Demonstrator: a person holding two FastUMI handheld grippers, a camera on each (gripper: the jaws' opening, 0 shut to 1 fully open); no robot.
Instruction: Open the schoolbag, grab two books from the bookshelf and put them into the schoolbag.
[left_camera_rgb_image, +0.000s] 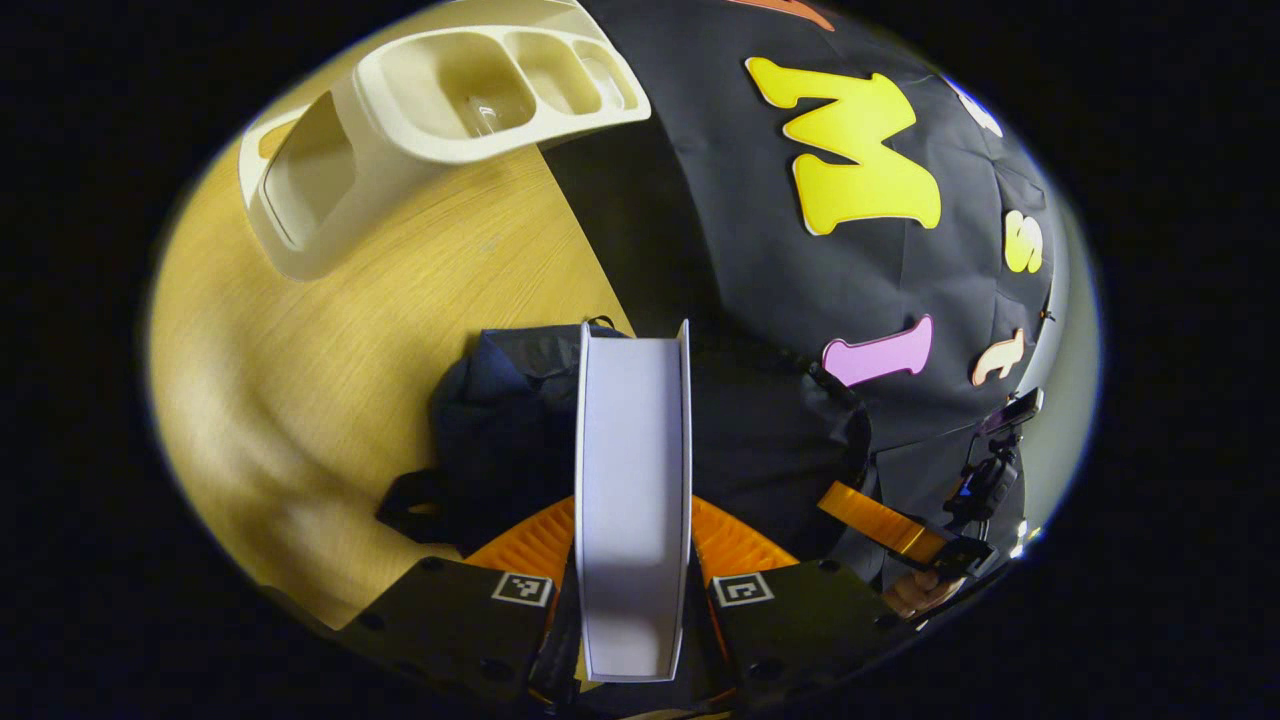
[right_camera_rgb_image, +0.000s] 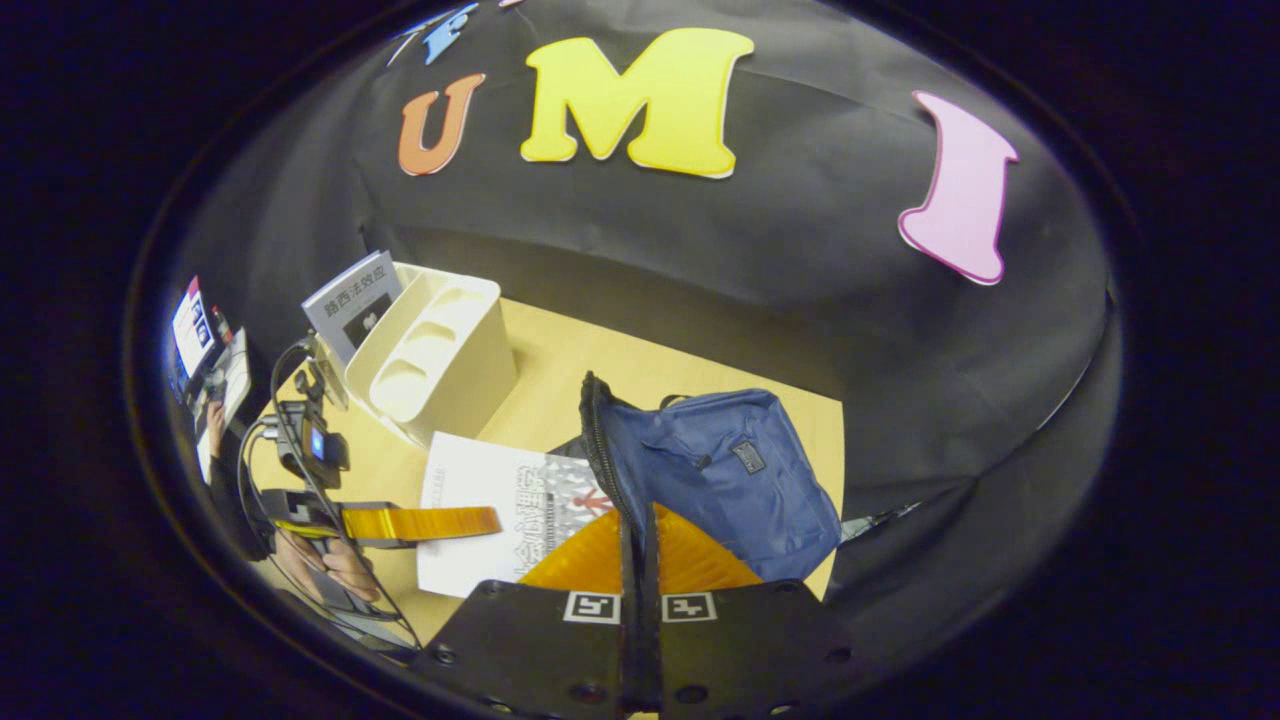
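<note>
The wooden tabletop (right_camera_rgb_image: 560, 360) carries the navy schoolbag (right_camera_rgb_image: 720, 480) at 6 o'clock and the cream bookshelf (right_camera_rgb_image: 430, 355) at 9 o'clock. The left gripper (left_camera_rgb_image: 632, 590) clamps a white book (left_camera_rgb_image: 632, 500) edge-up above the bag. The right gripper (right_camera_rgb_image: 638, 560) is fully closed, empty, by the bag's zipper.

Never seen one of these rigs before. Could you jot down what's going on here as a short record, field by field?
Left gripper: shut on a white book, held edge-on over the bag
Right gripper: shut, pinching the bag's open rim
Schoolbag: dark blue, on the table, zip open
Bookshelf: cream desk rack with another book standing beside it
Table: light wood
Stage: first book poised at the bag's mouth, not yet inside
</note>
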